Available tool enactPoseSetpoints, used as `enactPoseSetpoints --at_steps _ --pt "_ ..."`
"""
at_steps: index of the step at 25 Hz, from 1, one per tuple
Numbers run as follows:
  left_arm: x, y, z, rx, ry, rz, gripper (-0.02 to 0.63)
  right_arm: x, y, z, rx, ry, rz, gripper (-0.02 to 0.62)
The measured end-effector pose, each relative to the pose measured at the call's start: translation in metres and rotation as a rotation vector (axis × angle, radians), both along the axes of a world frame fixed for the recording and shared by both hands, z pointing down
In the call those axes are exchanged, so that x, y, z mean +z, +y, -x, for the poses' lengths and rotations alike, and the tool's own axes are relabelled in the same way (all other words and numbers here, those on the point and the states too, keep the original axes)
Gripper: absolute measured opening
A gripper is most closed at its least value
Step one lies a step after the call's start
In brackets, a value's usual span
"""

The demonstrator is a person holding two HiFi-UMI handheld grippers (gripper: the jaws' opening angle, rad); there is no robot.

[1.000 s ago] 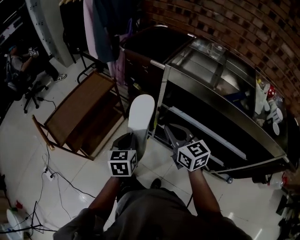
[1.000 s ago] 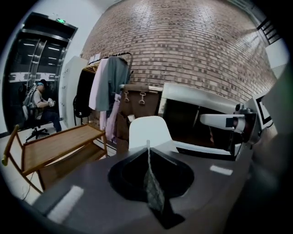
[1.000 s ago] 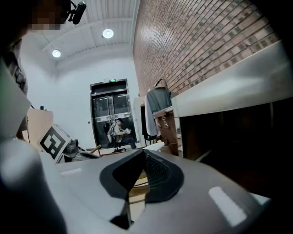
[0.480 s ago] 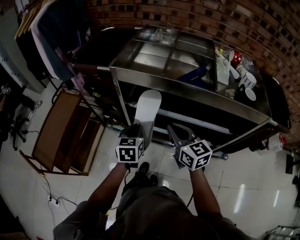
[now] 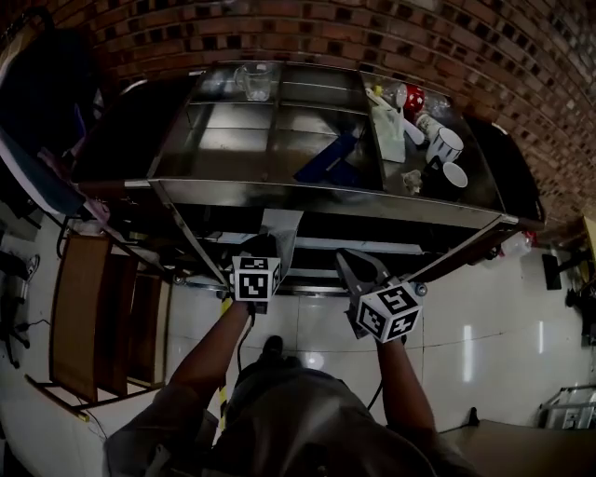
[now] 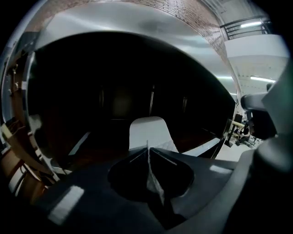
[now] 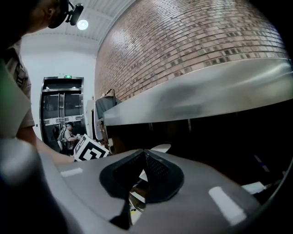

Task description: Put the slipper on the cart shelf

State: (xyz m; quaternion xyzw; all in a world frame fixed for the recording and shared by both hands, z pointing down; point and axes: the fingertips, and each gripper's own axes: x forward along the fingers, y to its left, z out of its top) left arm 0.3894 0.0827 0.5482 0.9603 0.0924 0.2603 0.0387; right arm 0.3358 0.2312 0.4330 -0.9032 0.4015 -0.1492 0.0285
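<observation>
One big steel cart [image 5: 326, 194] stands against the brick wall [image 5: 307, 28], with cups [image 5: 447, 147] on the far right of its top. Under the top is the dark lower shelf [image 5: 410, 244]. The white slipper [image 5: 279, 231] is at the near edge of the cart, and its front end reaches under the top, over this shelf, but I cannot tell if it rests there. The left gripper [image 5: 268, 263] has its jaws pressed together on the thin back edge of the slipper. The right gripper [image 5: 354, 268], just to the right, has its jaws together with nothing between them. I think the carrying is done; lowering the slipper and letting it go remain.
</observation>
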Motion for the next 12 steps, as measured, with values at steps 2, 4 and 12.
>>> enactPoseSetpoints --at_steps 2,4,12 --pt "0.006 0.005 -0.018 0.029 -0.007 -0.012 0.017 0.002 0.006 -0.006 0.038 -0.006 0.007 0.0" --pt "0.01 0.011 -0.034 0.057 -0.008 -0.026 0.018 0.004 0.012 -0.011 0.073 -0.014 0.011 0.0" --pt "0.016 0.039 -0.086 0.099 0.014 -0.041 0.021 0.011 0.025 -0.018 0.169 -0.039 0.029 0.0"
